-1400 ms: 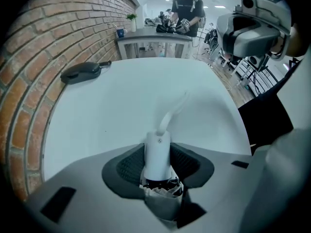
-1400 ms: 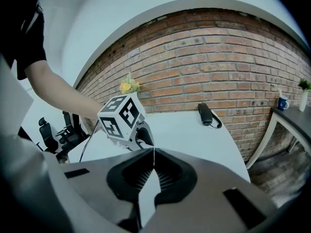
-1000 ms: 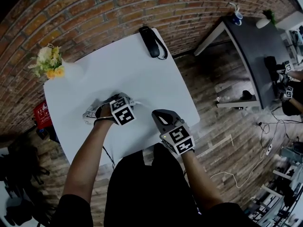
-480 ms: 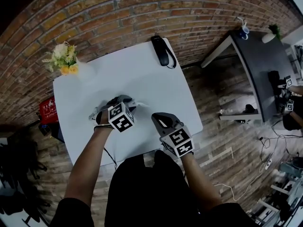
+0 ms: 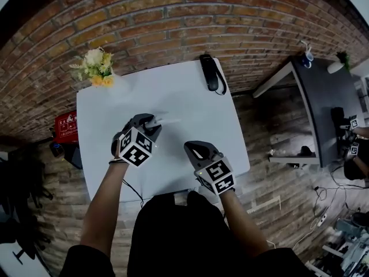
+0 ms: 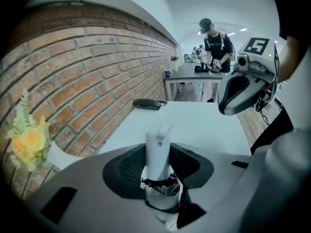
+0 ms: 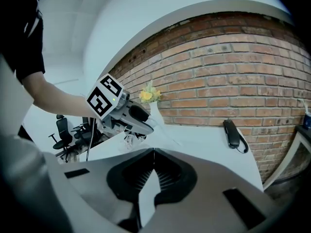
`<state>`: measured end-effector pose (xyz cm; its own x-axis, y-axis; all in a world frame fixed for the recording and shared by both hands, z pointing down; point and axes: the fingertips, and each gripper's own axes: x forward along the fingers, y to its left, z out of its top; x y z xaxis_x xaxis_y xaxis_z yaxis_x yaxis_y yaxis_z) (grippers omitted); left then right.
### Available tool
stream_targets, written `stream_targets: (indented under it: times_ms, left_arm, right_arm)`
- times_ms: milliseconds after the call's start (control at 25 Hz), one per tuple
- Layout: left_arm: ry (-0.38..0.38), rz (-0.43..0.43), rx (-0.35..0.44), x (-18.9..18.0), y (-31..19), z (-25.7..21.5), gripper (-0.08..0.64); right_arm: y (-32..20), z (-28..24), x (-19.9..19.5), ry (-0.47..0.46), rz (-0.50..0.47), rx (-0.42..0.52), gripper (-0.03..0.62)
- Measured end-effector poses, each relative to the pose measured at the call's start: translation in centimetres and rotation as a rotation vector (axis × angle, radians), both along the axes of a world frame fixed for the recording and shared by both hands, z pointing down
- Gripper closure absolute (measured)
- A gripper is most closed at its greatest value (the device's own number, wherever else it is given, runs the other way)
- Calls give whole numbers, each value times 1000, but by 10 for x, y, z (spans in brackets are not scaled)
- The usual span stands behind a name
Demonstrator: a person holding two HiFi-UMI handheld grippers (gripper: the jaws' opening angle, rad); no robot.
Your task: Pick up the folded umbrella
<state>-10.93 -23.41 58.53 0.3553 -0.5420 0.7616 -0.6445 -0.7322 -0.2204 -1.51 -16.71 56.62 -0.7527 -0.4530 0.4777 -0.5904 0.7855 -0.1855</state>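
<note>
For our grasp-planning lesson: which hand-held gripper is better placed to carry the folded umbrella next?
Left. The left hand-held gripper is shut on the folded umbrella; the right hand-held gripper is shut, empty and apart from it.

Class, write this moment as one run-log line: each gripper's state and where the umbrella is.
left gripper: shut on folded umbrella | right gripper: shut, empty | folded umbrella: above table
</note>
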Motion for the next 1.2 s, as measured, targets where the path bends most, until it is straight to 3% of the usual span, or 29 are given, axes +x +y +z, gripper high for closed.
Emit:
stream_targets:
  times_ms: [560,1000,1200]
  left_arm:
    - [167,-284,195,-77,13,-61,397]
    - [291,-445,275,-125,28,-85,399]
    - [427,-516,275,-137,36,-97,399]
  right_arm:
    - [2,-18,-41,-34,-118,32,572]
    - [11,-32,-63,-46,-185,65,572]
    - [16,-38,-67,-44,-199,73,572]
